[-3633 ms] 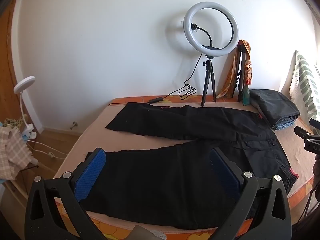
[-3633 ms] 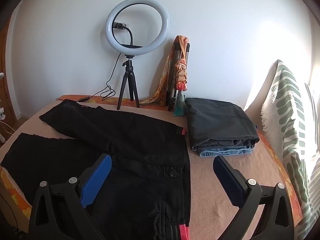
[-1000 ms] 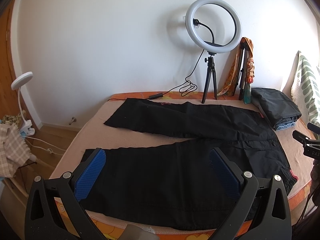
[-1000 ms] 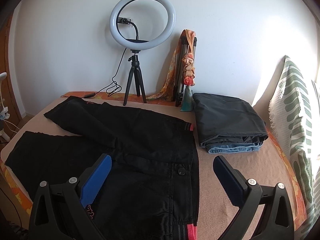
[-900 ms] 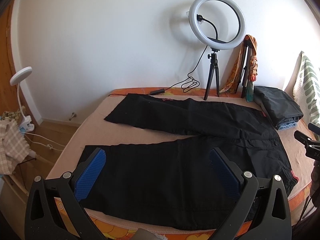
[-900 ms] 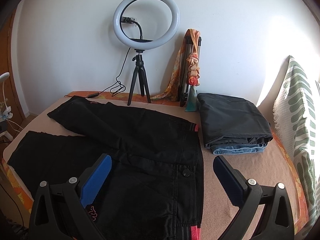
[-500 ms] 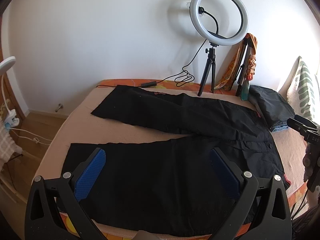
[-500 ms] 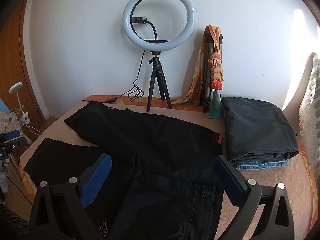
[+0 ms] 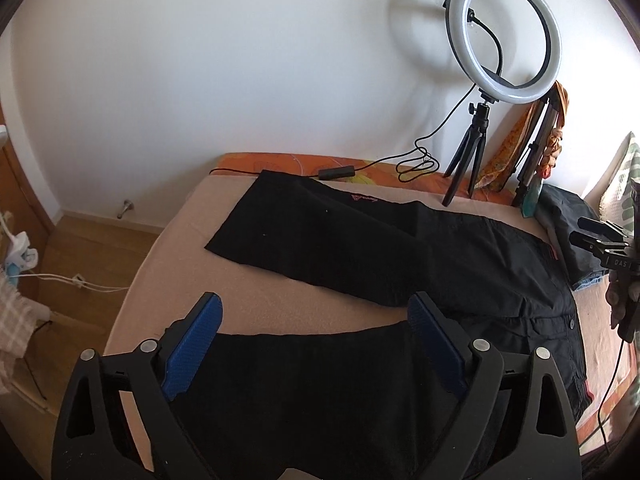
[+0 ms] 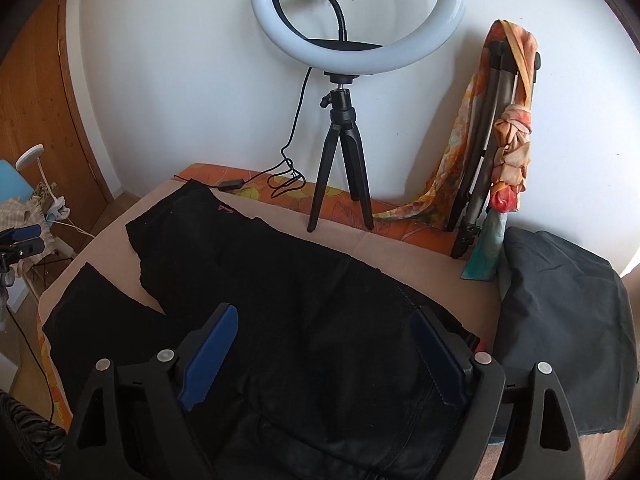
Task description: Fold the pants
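Note:
Black pants [image 9: 360, 264] lie flat on the beige bed cover [image 9: 172, 264], legs spread in a V toward the left, waist at the right. My left gripper [image 9: 315, 304] hovers over the near leg; its jaws are closing, with only air between the blue pads [image 9: 192, 348]. My right gripper [image 10: 324, 314] hangs above the seat and waist part of the pants [image 10: 300, 300]; its jaws are closing too, gripping nothing. The right gripper [image 9: 604, 248], held by a hand, shows at the right edge of the left wrist view.
A ring light on a small tripod [image 10: 340, 152] stands at the back by the wall, its cable [image 9: 416, 164] coiled on the bed. A folded dark stack of clothes [image 10: 560, 320] lies right of the waist. A scarf-draped folded tripod [image 10: 500, 140] leans behind it. The bed drops to the floor at left.
Both grippers have moved in over the bed, closer to the pants. The right one has swung left, away from the folded stack. Both pairs of jaws stand slightly narrower.

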`<state>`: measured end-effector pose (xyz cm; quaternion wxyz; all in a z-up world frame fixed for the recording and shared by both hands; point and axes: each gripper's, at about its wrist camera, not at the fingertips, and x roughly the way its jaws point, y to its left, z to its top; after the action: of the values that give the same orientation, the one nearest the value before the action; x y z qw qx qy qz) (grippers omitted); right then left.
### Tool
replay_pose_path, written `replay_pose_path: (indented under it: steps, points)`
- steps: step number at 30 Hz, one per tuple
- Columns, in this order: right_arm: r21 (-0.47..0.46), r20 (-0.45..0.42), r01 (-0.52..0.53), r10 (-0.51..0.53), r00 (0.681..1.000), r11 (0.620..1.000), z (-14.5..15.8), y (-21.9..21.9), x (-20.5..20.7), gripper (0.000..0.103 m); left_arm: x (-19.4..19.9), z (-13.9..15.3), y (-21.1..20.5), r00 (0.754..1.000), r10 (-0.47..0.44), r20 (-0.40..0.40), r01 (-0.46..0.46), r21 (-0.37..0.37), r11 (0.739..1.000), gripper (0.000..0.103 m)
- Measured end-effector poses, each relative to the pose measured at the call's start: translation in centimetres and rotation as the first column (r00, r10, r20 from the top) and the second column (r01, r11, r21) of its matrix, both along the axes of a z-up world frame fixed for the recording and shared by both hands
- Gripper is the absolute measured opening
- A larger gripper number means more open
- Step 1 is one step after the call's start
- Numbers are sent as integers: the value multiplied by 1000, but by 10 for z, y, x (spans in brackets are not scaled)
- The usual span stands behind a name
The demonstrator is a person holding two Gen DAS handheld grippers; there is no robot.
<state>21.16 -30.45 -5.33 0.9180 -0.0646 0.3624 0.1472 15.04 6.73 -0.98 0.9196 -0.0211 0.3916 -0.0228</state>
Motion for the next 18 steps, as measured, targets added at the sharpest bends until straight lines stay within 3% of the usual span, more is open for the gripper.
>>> replay_pose_path:
  steps: [4,10,14,18]
  points:
    - [-54,-30,-79,77,997,995,-14,18,40,79,34,-4,4,1000,7,-15,-7,2,1000,87]
    - [-80,-97,-174,166,981,981,-41,37,98,71,88,-22,3,998,-3,-66,-1,-56,998,71]
    - [-95,-141,-201,187,972,975,-62,41,133,71,117,-40,-9,996,-36,-85,32,-53,998,70]
    - [-63,-188,-208,193,963,976,-83,34,161,71,142,-69,-15,989,-49,-142,34,-107,994,61]
